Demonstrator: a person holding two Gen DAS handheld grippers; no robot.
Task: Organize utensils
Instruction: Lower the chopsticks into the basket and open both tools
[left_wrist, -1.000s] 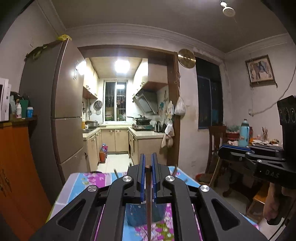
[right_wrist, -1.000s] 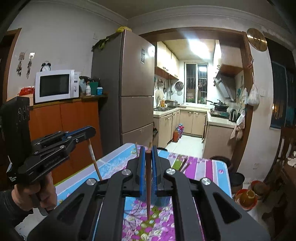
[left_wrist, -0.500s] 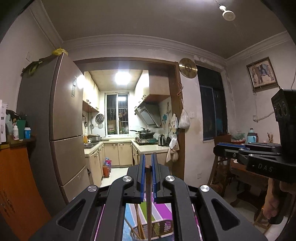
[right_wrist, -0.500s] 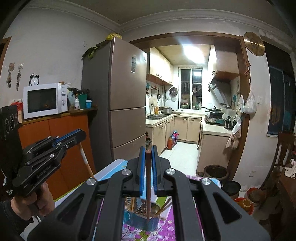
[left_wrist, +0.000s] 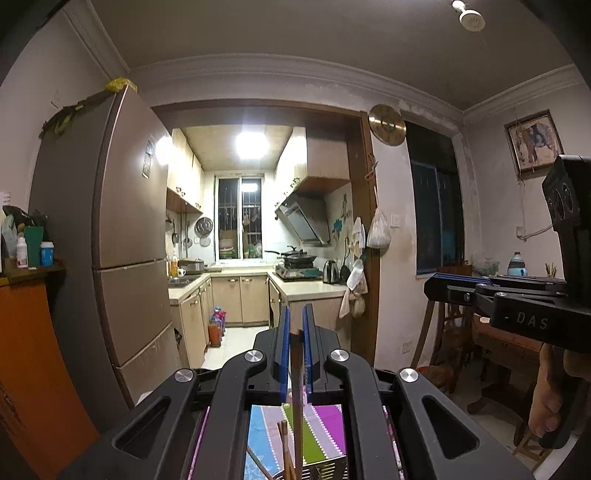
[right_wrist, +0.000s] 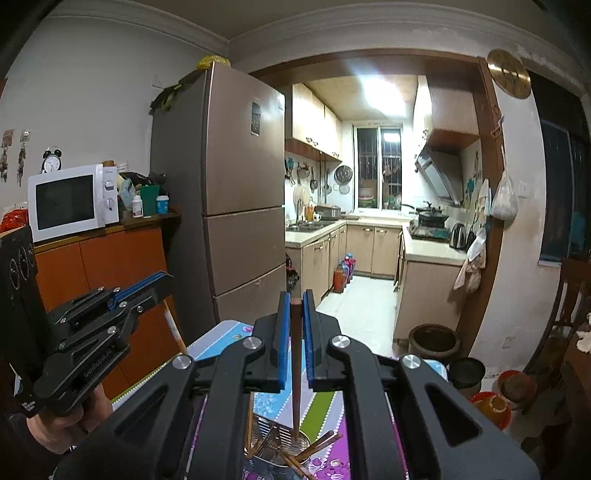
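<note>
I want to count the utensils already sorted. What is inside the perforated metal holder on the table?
Inside the perforated metal holder several brown wooden chopsticks lean at angles. The black tongs frame covers its sides, so a full count is impossible.

The right tool (right_wrist: 295, 325) pinches a dark chopstick (right_wrist: 296, 369) upright above a metal holder (right_wrist: 291, 452) of chopsticks on the floral-clothed table (right_wrist: 221, 338). At left, the left tool (right_wrist: 147, 291) grips a pale chopstick (right_wrist: 173, 326).

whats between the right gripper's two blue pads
A dark brown chopstick, clamped upright between the right gripper pads, its tip hanging over the metal utensil holder; shown in the right wrist view.
</note>
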